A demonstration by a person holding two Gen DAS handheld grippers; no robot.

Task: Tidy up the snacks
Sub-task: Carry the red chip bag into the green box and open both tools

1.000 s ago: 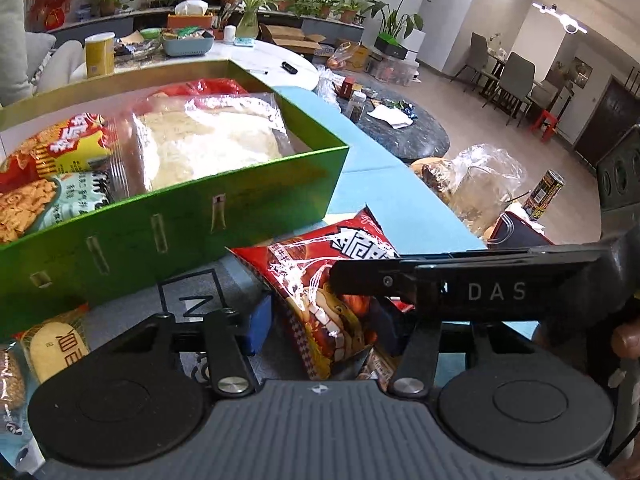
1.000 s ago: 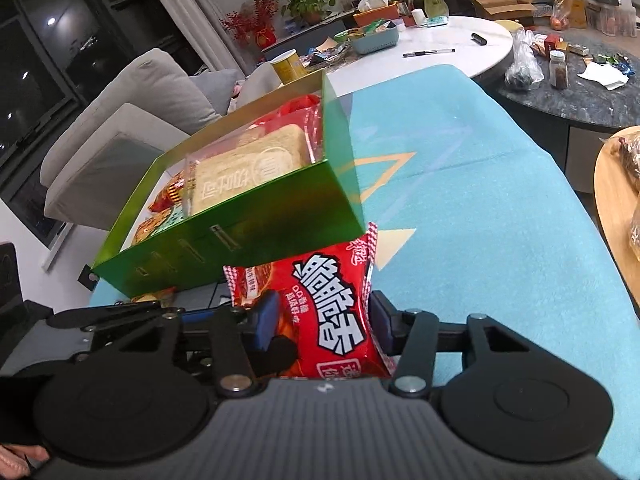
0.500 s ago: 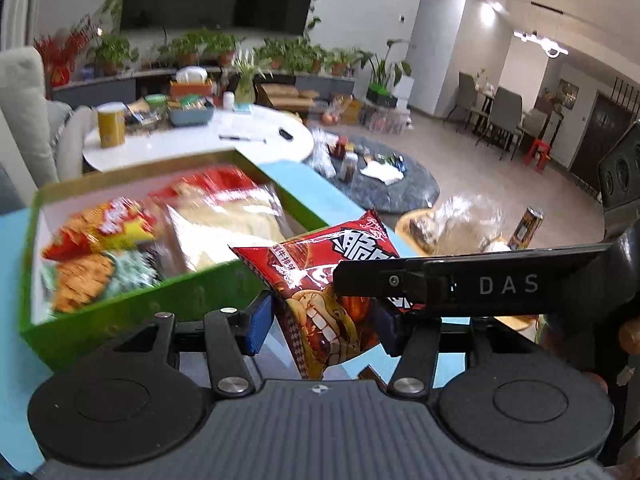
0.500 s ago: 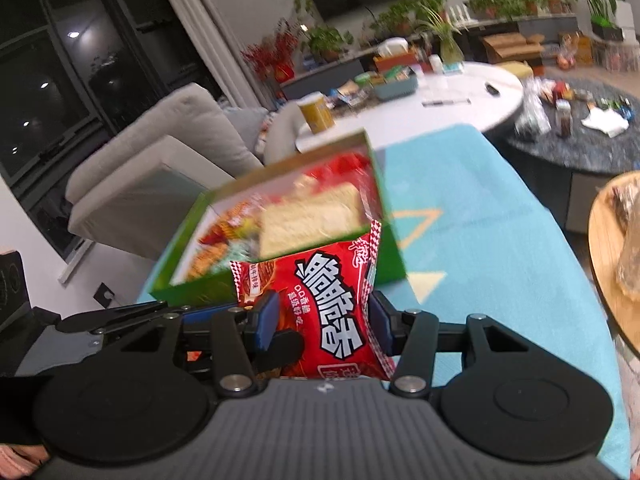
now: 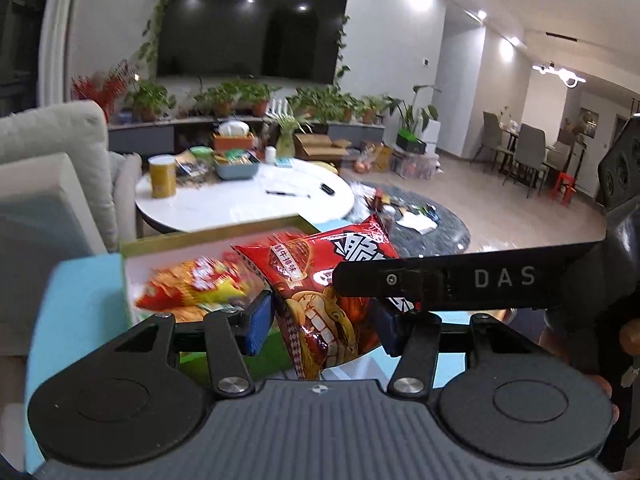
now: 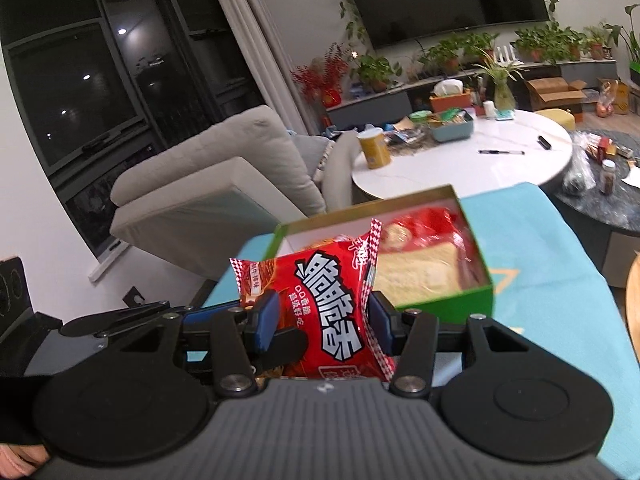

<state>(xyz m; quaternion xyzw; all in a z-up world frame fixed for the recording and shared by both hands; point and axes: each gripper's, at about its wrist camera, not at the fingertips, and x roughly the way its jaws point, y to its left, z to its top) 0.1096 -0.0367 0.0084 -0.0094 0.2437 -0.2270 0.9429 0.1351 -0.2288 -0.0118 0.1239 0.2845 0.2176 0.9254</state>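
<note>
Both grippers are shut on one red snack packet with white lettering (image 6: 328, 304), held in the air above the blue table. My right gripper (image 6: 322, 322) pinches its sides between blue pads. My left gripper (image 5: 322, 320) also pinches the red packet (image 5: 320, 300); the right gripper's black body crosses in front of it. Beyond and below stands the green box (image 6: 460, 304), open at the top. It holds a pale noodle block in clear wrap (image 6: 420, 276) and orange-red snack bags (image 5: 192, 288).
The box stands on a blue table cover (image 6: 560, 280). Behind are a grey sofa (image 6: 208, 184) and a white round table (image 6: 460, 160) with a yellow can, a pen and a tray. A dark round table (image 6: 608, 184) stands to the right.
Both grippers have risen with the red packet, from beside the box's green wall to well above it. The box now looks smaller and lower, with its contents seen from above.
</note>
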